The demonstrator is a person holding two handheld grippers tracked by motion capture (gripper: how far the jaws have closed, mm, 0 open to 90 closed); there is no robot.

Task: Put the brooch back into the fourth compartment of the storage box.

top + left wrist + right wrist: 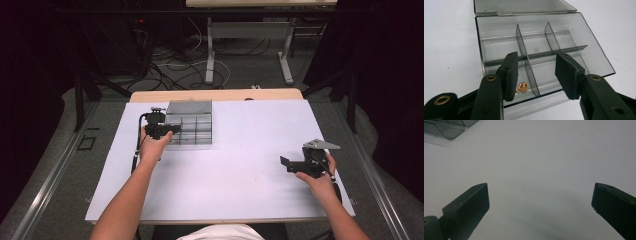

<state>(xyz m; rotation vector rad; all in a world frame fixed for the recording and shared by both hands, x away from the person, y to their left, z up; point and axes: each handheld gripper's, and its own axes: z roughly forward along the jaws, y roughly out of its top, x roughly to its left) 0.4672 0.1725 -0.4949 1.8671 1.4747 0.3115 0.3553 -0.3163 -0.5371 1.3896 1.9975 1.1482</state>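
Note:
A smoke-grey clear plastic compartment box stands at the back left of the white table, with its lid folded open behind it. In the left gripper view the box is split by thin dividers, and a small gold toothed piece lies in its near left compartment. My left gripper hovers over the box's near edge, open, with nothing between its pads; from above, the left gripper points into the box. My right gripper is held low at the right of the table, and its jaws stand wide open over bare surface.
The white table sheet has a wooden edge at the back. A corner of the box shows at the top left of the right gripper view. Beyond the table are another table's legs and floor cables.

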